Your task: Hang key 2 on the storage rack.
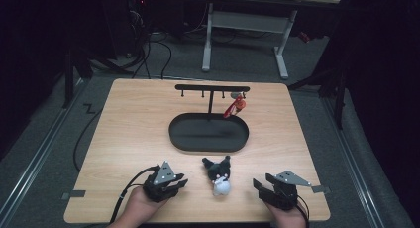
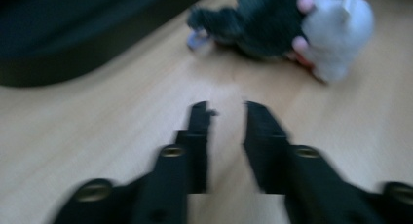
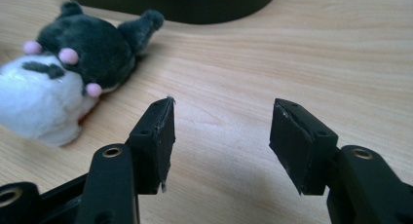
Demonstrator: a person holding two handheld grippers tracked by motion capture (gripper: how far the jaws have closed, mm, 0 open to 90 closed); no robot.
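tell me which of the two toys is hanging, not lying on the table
The red toy hangs from the black rack's right end; the black-and-white plush lies on the table.

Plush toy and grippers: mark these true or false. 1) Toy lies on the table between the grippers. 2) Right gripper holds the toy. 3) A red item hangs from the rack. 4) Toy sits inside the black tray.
1) True: the plush toy lies on the table, between the left gripper and right gripper.
2) False: its jaws stand open with nothing between them, apart from the toy.
3) True: a red item hangs from the rack.
4) False: the toy lies in front of the tray.
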